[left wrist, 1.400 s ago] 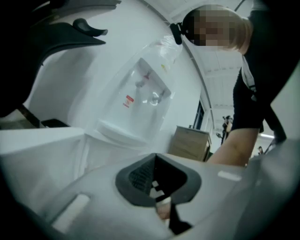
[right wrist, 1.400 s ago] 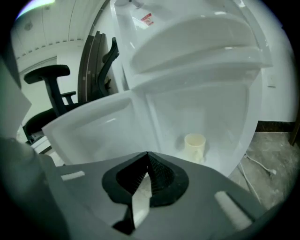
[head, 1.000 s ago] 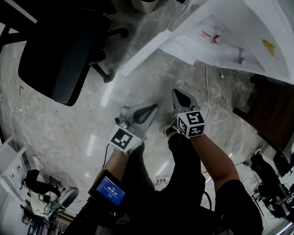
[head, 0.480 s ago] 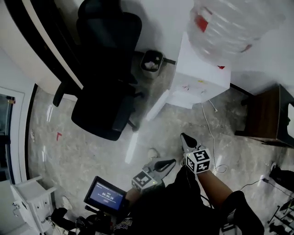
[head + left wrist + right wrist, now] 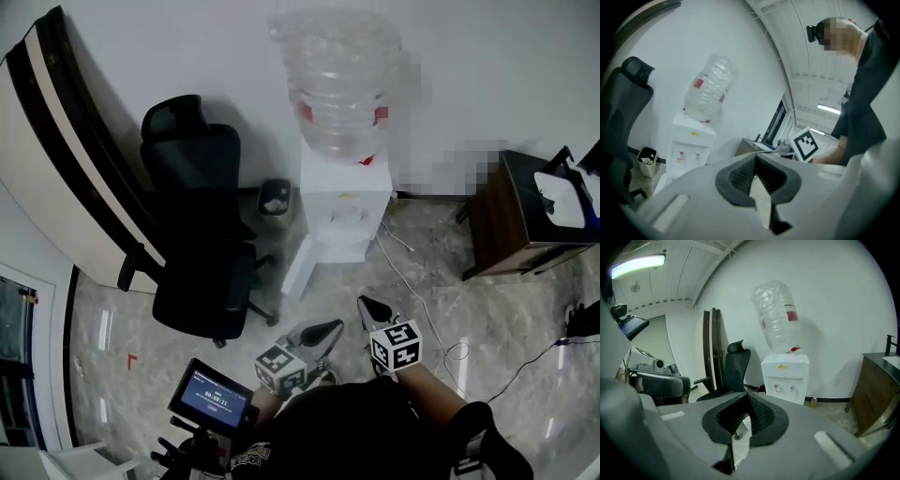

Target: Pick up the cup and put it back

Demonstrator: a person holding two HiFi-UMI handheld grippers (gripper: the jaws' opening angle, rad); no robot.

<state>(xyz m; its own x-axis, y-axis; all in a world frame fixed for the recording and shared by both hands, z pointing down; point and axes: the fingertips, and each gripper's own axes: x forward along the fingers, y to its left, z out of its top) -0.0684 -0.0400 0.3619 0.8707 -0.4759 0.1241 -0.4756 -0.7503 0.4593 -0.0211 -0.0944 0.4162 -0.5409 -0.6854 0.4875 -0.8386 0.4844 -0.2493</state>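
— Claws?
— I see both pinched closed, empty: left gripper (image 5: 325, 329), right gripper (image 5: 366, 306). Water dispenser (image 5: 343, 214) stands at 12 o'clock from them.
— And the cup?
— Can't tell where.

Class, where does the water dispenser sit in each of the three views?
Head view: water dispenser top centre, against the wall.
Left gripper view: dispenser left of centre, leaning.
Right gripper view: dispenser right of centre.
Shared landmark: black office chair, left of the dispenser in each view.
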